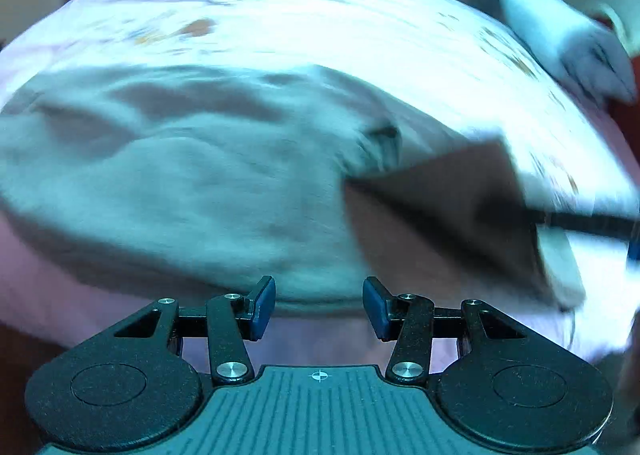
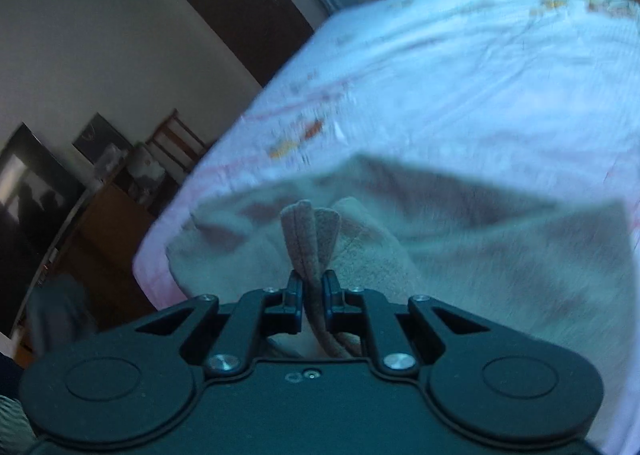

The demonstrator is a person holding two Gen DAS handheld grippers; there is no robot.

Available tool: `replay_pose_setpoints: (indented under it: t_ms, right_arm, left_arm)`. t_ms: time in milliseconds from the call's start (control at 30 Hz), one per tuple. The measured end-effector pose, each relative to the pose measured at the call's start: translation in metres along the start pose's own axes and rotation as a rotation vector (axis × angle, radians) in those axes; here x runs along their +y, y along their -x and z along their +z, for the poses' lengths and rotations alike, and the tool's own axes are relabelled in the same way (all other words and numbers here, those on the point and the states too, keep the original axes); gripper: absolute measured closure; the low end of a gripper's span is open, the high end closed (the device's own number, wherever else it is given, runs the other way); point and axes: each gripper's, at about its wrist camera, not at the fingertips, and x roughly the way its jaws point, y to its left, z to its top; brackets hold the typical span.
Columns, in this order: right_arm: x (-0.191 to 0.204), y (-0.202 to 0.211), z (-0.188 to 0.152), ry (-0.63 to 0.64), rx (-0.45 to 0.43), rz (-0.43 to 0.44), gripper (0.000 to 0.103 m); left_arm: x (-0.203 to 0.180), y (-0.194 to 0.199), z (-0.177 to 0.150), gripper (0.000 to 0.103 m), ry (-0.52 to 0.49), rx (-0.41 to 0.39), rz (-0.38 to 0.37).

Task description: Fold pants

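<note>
The grey-beige pants lie spread and wrinkled on a bed; the view is blurred. My left gripper is open and empty, just short of the pants' near edge. The right part of the pants is lifted as a darker flap, pulled toward a dark finger of the other gripper. In the right wrist view my right gripper is shut on a bunched fold of the pants, which sticks up between the fingers. The rest of the pants lies beyond on the bed.
The bed has a white-pink patterned sheet, which also shows in the right wrist view. A white-gloved hand is at the far right. Left of the bed stand a wooden cabinet, a chair and a dark door.
</note>
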Motion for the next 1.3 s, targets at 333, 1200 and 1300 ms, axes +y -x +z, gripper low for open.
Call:
replay_pose_setpoints:
  t_ms: [333, 1200, 1300]
  right_arm:
    - [0.000, -0.033, -0.036, -0.069, 0.107, -0.044, 0.082]
    - [-0.053, 0.037, -0.034, -0.241, -0.123, -0.143, 0.048]
    - [-0.058, 0.039, -0.036, -0.258, -0.132, -0.154, 0.048]
  left_arm:
    - [0.015, -0.015, 0.034, 0.054, 0.092, 0.039, -0.006]
    - [-0.050, -0.041, 0.047, 0.093, -0.014, -0.018, -0.073]
    - [-0.061, -0.031, 0.053, 0.093, -0.057, -0.103, -0.078]
